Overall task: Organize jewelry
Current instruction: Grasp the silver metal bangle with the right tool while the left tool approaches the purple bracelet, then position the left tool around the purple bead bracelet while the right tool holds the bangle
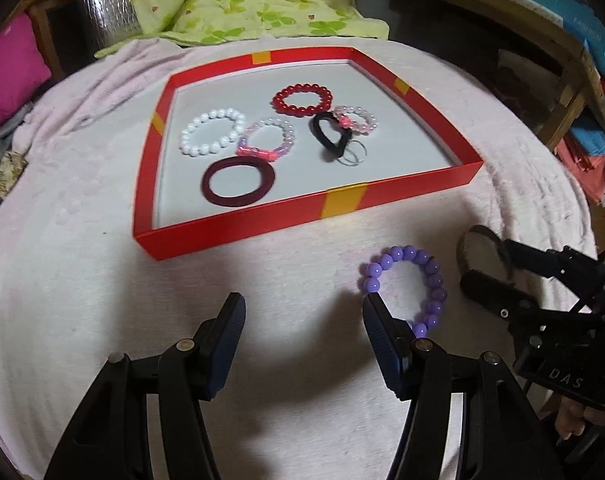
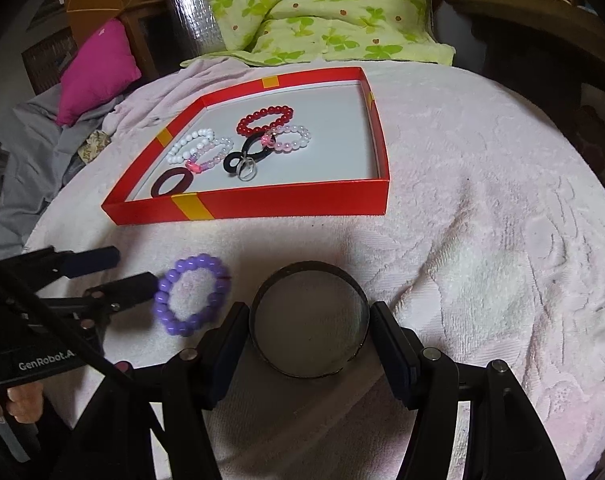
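Right claw (image 2: 308,334) closed across dark rigid bangle (image 2: 308,320), pads on opposite sides; bangle on pink towel (image 2: 482,260), just short of near wall of red tray (image 2: 286,202). Likely light, stiff, smooth: slip risk, grip across widest span. Left claw (image 1: 304,320) half open, empty, right finger touching purple bead bracelet (image 1: 406,284). Beads probably elastic-strung, floppy: pinch one side.
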Demonstrator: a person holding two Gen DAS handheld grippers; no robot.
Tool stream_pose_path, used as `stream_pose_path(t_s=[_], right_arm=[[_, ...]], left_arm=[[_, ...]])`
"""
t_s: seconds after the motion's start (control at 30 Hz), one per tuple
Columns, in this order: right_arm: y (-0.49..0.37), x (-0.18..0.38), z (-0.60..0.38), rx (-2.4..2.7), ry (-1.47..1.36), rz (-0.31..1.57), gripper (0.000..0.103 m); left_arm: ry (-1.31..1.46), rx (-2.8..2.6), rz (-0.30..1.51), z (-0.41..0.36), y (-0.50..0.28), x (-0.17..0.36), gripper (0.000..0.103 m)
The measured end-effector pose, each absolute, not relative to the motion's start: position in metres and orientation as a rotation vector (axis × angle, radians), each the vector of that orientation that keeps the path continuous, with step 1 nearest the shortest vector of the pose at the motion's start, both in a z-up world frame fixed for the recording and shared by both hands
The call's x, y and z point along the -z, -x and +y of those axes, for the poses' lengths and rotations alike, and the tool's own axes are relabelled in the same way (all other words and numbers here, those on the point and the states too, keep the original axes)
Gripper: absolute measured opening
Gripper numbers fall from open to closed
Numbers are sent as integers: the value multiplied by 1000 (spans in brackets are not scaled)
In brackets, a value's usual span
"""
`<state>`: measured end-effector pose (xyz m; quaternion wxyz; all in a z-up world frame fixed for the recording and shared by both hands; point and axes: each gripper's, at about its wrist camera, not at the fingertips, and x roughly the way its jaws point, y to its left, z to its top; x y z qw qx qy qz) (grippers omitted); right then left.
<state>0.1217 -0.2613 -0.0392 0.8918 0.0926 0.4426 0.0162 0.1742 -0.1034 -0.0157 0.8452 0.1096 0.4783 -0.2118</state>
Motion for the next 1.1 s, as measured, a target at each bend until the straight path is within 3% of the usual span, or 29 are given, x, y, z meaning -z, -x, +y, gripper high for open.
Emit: stream_pose_path(t_s=[0.27, 0.37, 0.73, 1.1], right_arm=[[-118, 38, -274, -77, -262, 915, 65], [-120, 38, -276, -61, -274, 910, 65], [-122, 41, -303, -91, -478, 892, 65], [-125, 40, -293, -52, -427, 900, 65]], left_arm=[[-206, 457, 971, -104, -174, 10, 64], [-233, 493, 947, -114, -167, 9, 71], [-241, 538, 1000, -129, -169, 28, 71], [-242, 444, 1019, -92, -176, 29, 71]])
